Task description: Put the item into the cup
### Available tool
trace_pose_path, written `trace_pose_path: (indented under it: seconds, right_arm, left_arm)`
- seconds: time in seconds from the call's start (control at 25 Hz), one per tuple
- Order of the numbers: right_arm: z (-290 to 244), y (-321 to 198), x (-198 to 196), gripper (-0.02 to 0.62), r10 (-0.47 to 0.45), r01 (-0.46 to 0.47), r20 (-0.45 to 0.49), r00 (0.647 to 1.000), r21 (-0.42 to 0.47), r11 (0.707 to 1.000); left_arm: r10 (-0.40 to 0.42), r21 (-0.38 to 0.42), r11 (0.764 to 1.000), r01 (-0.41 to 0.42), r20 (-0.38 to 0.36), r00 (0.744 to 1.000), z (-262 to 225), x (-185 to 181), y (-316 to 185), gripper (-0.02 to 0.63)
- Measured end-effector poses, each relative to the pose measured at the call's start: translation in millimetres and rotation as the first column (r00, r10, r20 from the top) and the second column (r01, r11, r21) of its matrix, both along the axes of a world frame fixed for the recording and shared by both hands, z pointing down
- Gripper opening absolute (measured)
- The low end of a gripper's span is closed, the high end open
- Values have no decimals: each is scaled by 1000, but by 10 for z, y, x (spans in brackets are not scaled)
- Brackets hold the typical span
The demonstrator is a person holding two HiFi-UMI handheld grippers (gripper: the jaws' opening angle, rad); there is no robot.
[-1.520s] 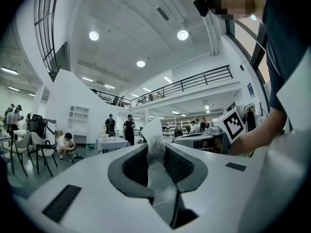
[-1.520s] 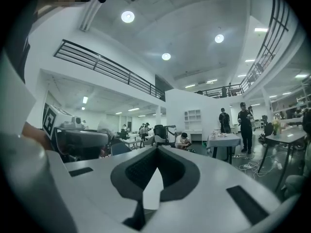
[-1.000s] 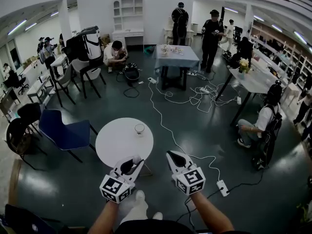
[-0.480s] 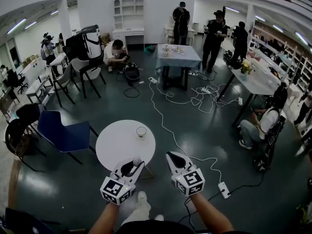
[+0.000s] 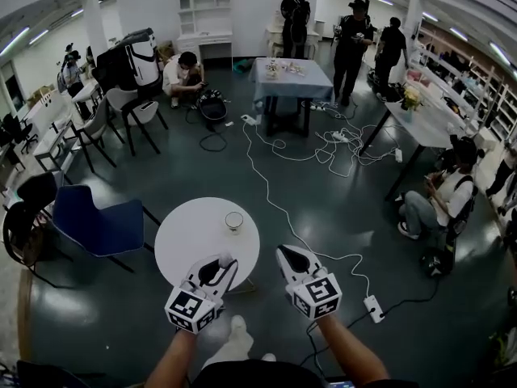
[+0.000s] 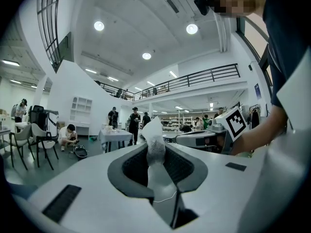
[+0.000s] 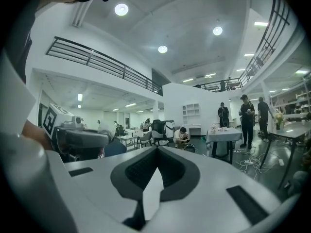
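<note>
Left gripper (image 5: pixel 228 260): clamped on white item (image 6: pixel 154 136). Right gripper (image 5: pixel 282 252): jaws together, empty. Cup (image 5: pixel 234 221): on round table (image 5: pixel 187 241).

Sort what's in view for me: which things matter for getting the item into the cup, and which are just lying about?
For the job: white packet clamped in the left hand-held gripper; glass cup; round white table under it.
Lying about: blue chair; power strip on the floor; cloth-covered table; right hand-held gripper, shut and empty.

Blue chair (image 5: pixel 101 226), cloth-covered table (image 5: pixel 288 84), power strip (image 5: pixel 373 308)
</note>
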State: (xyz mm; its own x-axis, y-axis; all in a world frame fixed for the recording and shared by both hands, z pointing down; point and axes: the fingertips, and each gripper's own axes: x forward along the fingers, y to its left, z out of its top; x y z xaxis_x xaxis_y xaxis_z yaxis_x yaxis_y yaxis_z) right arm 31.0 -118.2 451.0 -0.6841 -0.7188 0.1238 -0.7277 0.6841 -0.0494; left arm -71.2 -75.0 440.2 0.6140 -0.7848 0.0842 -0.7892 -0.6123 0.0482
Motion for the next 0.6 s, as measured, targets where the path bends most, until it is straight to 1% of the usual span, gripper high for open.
trace_pose_path:
  seconds: [0.28,0.44,0.6]
  right_arm:
    - [297,-751,-201,9,9,-10,-11,1000,-57,998]
    - [563,-1106,-307,9,9,-11,-21,1000,-97,995]
    - [829,-1429,-351,9,9,-14,-35,999,-137,991]
  left_arm:
    - [-4,-58,998,5,17,1000,340,-263,-872,91]
    - [-4,-107,994,8,30,1000,686,-404,-1343,91]
    - [-5,-160,987,11,35,999,1026,-470,-1775,91]
